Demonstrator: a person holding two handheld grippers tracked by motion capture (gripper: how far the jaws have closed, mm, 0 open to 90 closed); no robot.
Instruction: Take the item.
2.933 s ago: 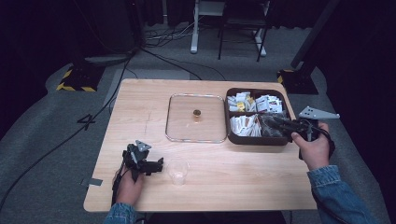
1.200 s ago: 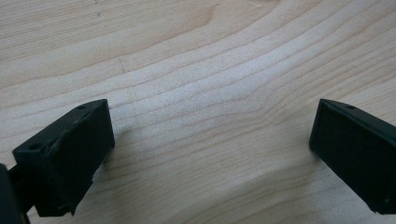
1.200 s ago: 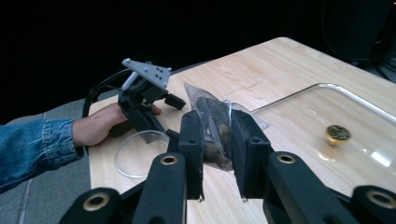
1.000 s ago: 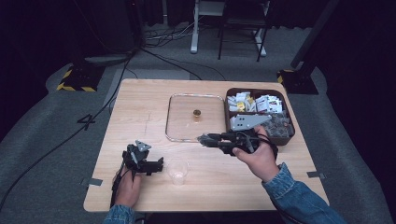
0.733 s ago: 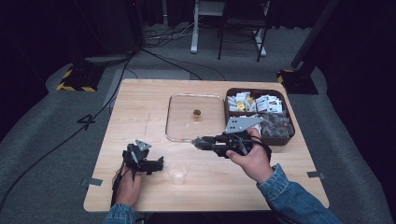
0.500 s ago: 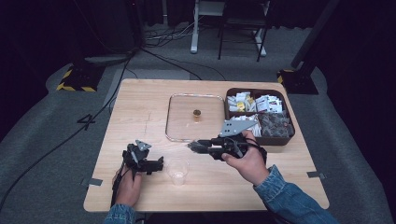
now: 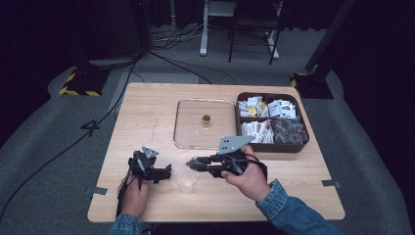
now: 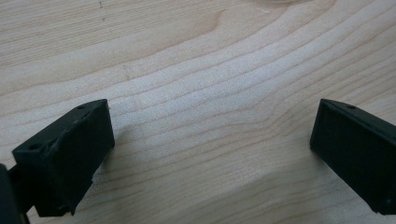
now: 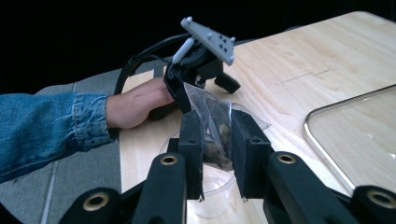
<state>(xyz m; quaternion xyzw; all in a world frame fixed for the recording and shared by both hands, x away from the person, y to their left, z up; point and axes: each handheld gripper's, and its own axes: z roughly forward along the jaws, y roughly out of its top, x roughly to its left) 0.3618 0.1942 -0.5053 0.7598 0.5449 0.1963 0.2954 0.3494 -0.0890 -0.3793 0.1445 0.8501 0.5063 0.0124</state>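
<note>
Your right gripper (image 9: 216,154) pinches a clear packet (image 9: 212,126) of dark bits just above the plastic cup (image 7: 186,180). Your left gripper (image 7: 164,173), jaws spread and empty, rests on the table (image 7: 147,112) at the cup's 9 o'clock.

Floor cables (image 7: 161,46), hazard-striped base (image 7: 78,85)

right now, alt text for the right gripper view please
The right gripper clamps a clear packet of dark bits above a clear plastic cup on a wooden table. Beyond it, a hand in a denim sleeve holds the left gripper; a glass lid lies at right.
</note>
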